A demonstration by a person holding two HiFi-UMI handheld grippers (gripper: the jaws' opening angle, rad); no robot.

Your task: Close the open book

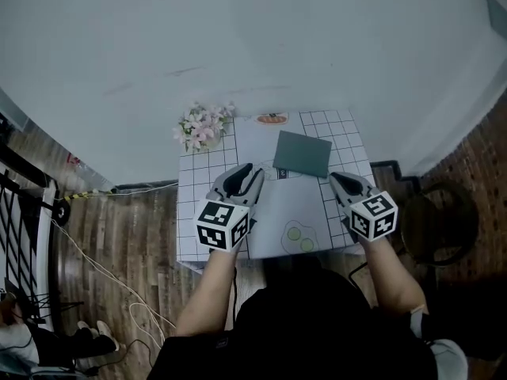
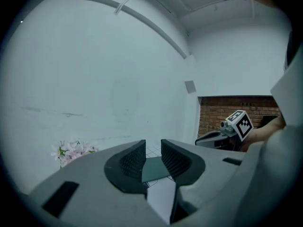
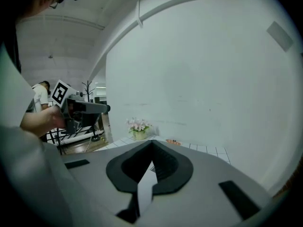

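Small bench (image 1: 194, 212) against a pale wall, covered by a grid-pattern cloth with a grey mat (image 1: 281, 204) down its middle. The book (image 1: 302, 153) is dark green, closed and lying flat. It sits toward the far right corner of the bench, across the far edge of the mat, and nothing touches it. A pot of pink flowers (image 1: 203, 127) stands at the far left corner. A small orange item (image 1: 272, 119) lies at the far edge; what it is cannot be made out. 2 round green-and-yellow prints (image 1: 299, 236) show on the mat by the near edge. The left gripper (image 2: 153, 148) is held above the left half of the bench with its jaws a narrow gap apart and nothing gripped. The book shows through that gap, well beyond the fingertips. The right gripper (image 3: 151, 144) is held above the right edge, with its jaws pressed together and nothing between them. Both grippers hang clear of the bench top, 1 on each side of the book.
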